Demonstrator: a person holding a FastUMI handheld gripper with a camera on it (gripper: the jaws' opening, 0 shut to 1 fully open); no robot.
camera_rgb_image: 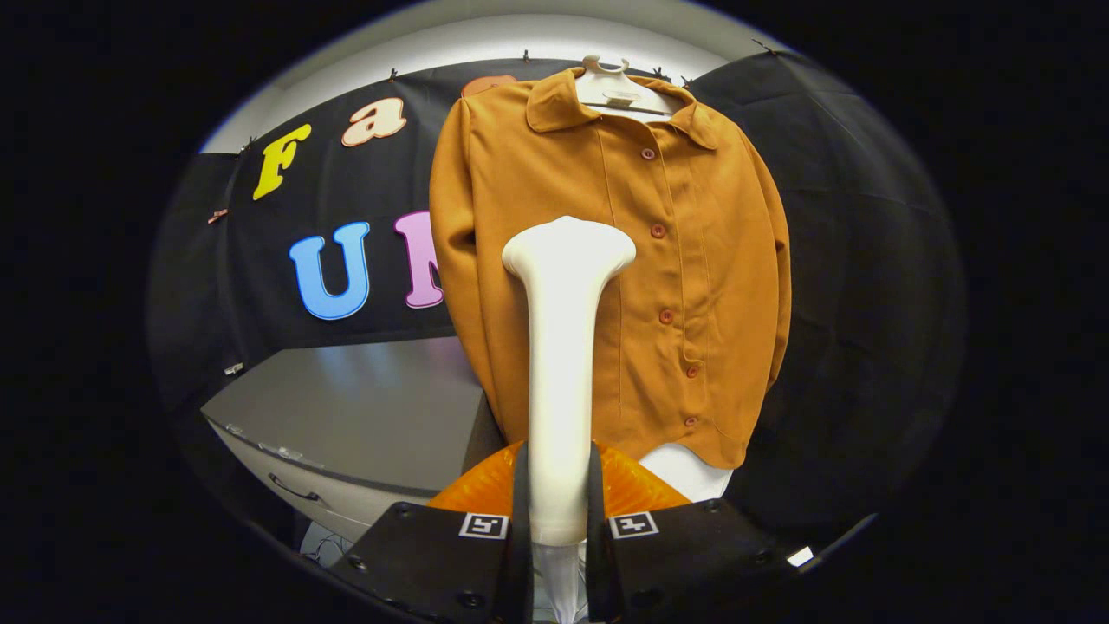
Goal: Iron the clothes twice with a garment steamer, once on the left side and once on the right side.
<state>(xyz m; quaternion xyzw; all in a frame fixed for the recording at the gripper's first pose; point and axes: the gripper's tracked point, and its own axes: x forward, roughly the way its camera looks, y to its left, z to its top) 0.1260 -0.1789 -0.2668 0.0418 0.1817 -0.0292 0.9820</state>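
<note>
Tongs [559, 520] grip one steamer [563, 347] before one shirt [693, 260].

We see our gripper [557, 529] as two broad, flat-topped blocks either side of the white steamer handle [561, 381]. Each block carries a small square black-and-white marker [483, 525] on the edge nearest that handle (one per side). Round screw heads [470, 599] dot the blocks, farther from the handle.

One shirt [606, 269], one steamer [563, 364]
</note>
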